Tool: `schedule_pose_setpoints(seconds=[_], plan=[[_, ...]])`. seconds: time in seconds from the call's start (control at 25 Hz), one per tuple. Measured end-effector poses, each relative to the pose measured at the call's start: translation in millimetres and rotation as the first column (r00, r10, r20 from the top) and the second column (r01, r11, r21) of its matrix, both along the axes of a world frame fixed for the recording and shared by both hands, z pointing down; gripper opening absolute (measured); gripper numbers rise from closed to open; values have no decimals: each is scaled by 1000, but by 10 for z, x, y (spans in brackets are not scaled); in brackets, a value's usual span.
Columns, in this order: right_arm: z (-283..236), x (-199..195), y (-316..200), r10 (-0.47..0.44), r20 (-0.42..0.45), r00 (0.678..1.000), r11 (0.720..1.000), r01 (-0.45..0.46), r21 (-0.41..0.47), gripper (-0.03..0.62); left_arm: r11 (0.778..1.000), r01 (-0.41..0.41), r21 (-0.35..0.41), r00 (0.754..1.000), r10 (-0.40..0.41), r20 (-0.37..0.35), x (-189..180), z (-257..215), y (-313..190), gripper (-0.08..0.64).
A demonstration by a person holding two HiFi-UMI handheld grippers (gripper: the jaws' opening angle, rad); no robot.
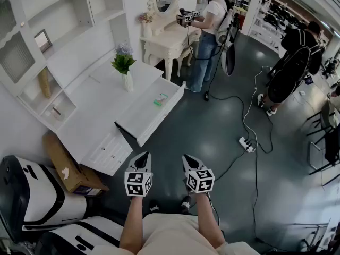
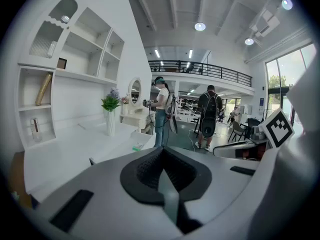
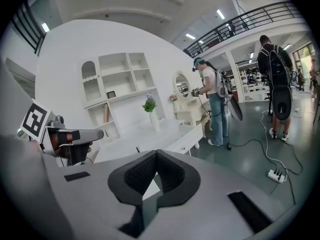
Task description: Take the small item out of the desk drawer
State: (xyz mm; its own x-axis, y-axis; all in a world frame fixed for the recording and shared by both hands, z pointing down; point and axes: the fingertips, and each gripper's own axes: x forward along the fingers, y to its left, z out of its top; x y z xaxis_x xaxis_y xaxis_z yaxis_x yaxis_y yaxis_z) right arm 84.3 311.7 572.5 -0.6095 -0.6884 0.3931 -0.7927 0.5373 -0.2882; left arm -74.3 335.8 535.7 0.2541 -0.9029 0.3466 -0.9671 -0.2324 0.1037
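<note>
Desk drawer [image 1: 143, 118] stands pulled out from the white desk [image 1: 101, 105], open side up. The small item [image 1: 161, 99], green and white, lies flat inside the drawer near its far end, close to the front panel.

Both grippers are held low, on the near side of the drawer and well apart from it, with bare dark floor between. Left gripper [image 1: 144, 157]: jaws pressed together, nothing between them. Right gripper [image 1: 187, 159]: jaws likewise closed tip to tip and empty. They sit side by side, tips pointing toward the drawer.

Around the drawer:
- Vase with a green plant [image 1: 124, 68] upright on the desk top, just behind the drawer.
- Cardboard box [image 1: 66, 166] on the floor, left of the drawer beside the desk's end.
- Power strip [image 1: 245, 144] with trailing cables on the floor, right of the drawer.
- Dressing table [image 1: 164, 39] with an oval mirror beyond the drawer. A person [image 1: 208, 36] stands at it holding grippers.
- A second person [image 1: 292, 62] with a backpack, farther right.
</note>
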Motion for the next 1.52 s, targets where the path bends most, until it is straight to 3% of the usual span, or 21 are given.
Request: schedule_pose_setpoints(seconds=[0.2,0.36,0.64,0.96,1.28,1.52], plan=[[23,154,-62,-4,-2,1000,1000,4,-6,26,1000,20,-16,1000,-20,7,128,23,-31,15],[29,307,-81,-67,-2,998,998,67,-18,25,999,49,-21,999,-49,0,272,43,-96,15],[48,852,-114,-130,14,991,991,130,-10,25,993,117,1,993,-117,-23,663,4,-203,15],[95,1251,-73,-118,147,982,992,124,-37,25,995,95,-29,995,-95,13,1047,59,-187,15],[147,1431,-101,-159,127,979,986,165,-34,25,997,75,-33,997,-74,25,1326,48,-415,15],[146,1483,-340,-171,105,980,983,177,-46,26,996,78,-35,997,-77,14,1295,71,-676,15]])
